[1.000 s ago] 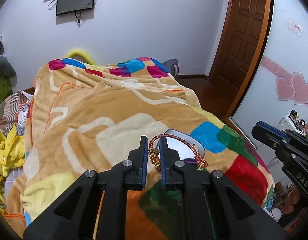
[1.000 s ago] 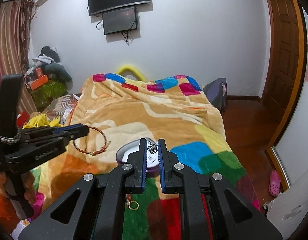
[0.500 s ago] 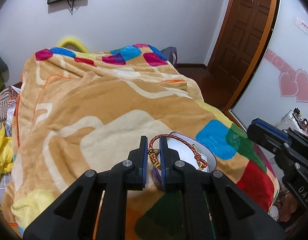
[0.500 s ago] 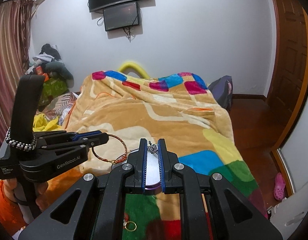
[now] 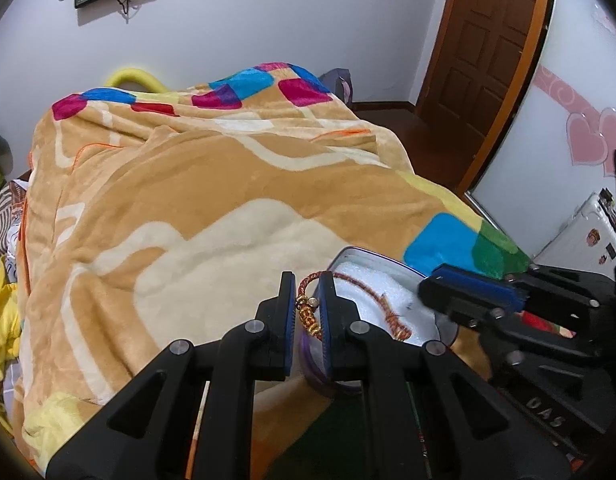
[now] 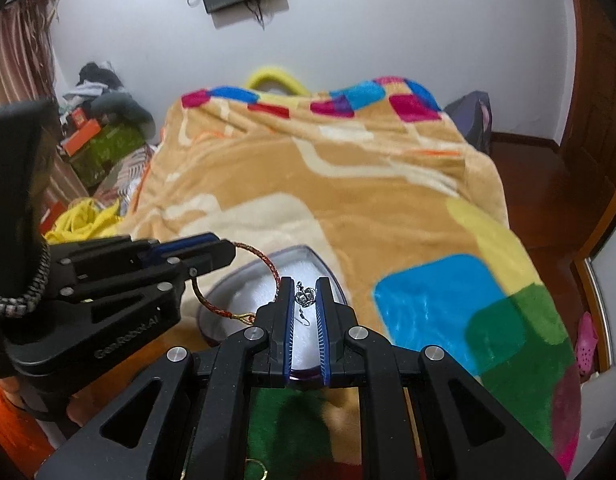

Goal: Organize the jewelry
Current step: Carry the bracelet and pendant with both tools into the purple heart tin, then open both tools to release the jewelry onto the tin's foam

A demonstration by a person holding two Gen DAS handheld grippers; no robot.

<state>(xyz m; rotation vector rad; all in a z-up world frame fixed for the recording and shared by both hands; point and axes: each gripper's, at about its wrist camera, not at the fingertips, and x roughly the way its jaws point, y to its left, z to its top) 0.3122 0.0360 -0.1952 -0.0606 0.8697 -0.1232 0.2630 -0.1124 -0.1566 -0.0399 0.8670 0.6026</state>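
Observation:
My left gripper (image 5: 307, 284) is shut on a red braided bracelet (image 5: 382, 309) with gold beads; the loop hangs over the white padding of an open purple-rimmed jewelry box (image 5: 372, 270) on the bed. My right gripper (image 6: 305, 289) is shut on a small silver crown earring (image 6: 305, 298) and holds it just above the same box (image 6: 268, 276). In the right wrist view the left gripper (image 6: 224, 254) comes in from the left with the bracelet (image 6: 268, 270). In the left wrist view the right gripper (image 5: 436, 286) reaches over the box's right edge.
The box sits on a tan fleece blanket (image 5: 212, 200) with coloured squares covering the bed. A gold ring (image 6: 255, 469) lies on the blanket near me. Clutter (image 6: 104, 132) is piled left of the bed; a wooden door (image 5: 488, 52) stands at the right.
Both grippers have moved forward and down toward the box. The bracelet loop now hangs over the white padding, and the right gripper has closed in on the box from the right.

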